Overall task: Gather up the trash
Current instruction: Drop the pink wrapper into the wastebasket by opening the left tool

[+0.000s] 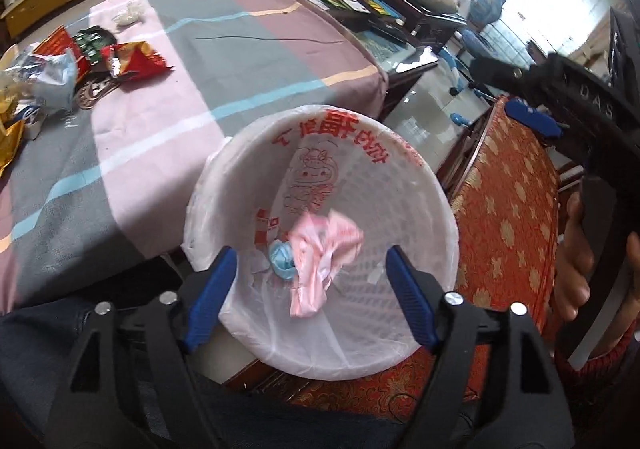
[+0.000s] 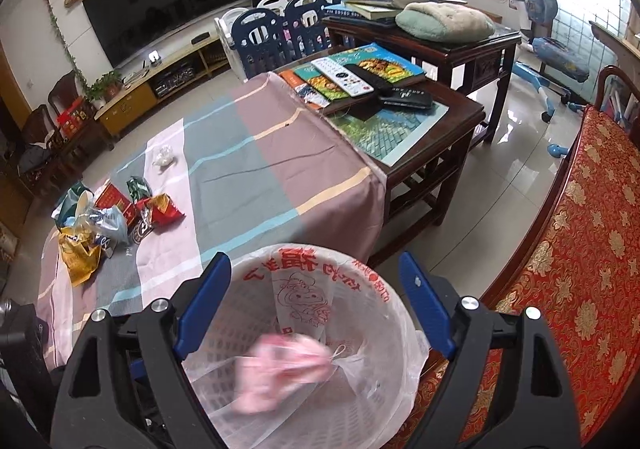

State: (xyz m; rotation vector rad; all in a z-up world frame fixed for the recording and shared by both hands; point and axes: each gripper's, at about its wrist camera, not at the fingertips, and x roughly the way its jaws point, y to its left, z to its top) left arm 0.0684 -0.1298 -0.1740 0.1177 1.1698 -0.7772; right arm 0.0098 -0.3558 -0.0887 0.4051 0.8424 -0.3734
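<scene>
Both tools are hanging over the white mesh waste basket (image 1: 416,185), which is lined with a thin printed plastic bag and standing between the cloth-covered counter (image 1: 224,61) and a red brocade seat (image 1: 512,185). The left tool (image 1: 310,269) is standing released, its blue pads wide apart with nothing between them. The right tool (image 2: 316,297) is likewise spread open and empty. Below them, inside the basket, a crumpled pink wrapper (image 1: 320,257) is lying beside a small blue wad (image 1: 282,266); in the right wrist view the pink piece is blurred, so whether it is resting or dropping I cannot tell.

The remaining trash is sitting in one loose pile (image 2: 108,221) at the far left end of the counter, well apart from the basket. I am counting roughly seven pieces there: a red snack bag (image 1: 138,61), a dark green packet, a red carton, a silvery-blue bag, a gold bag, a dark round-printed packet and a blue-and-white scrap, though overlaps are making the count uncertain. One white crumpled wad (image 2: 164,159) is lying alone further along the cloth.

These wrappers are probably weighing almost nothing, crinkling and slipping easily, so pinching a raised fold or torn edge looks safer than pressing on a flat face. The carton seems stiffer; gripping across its narrow side should suit it.
</scene>
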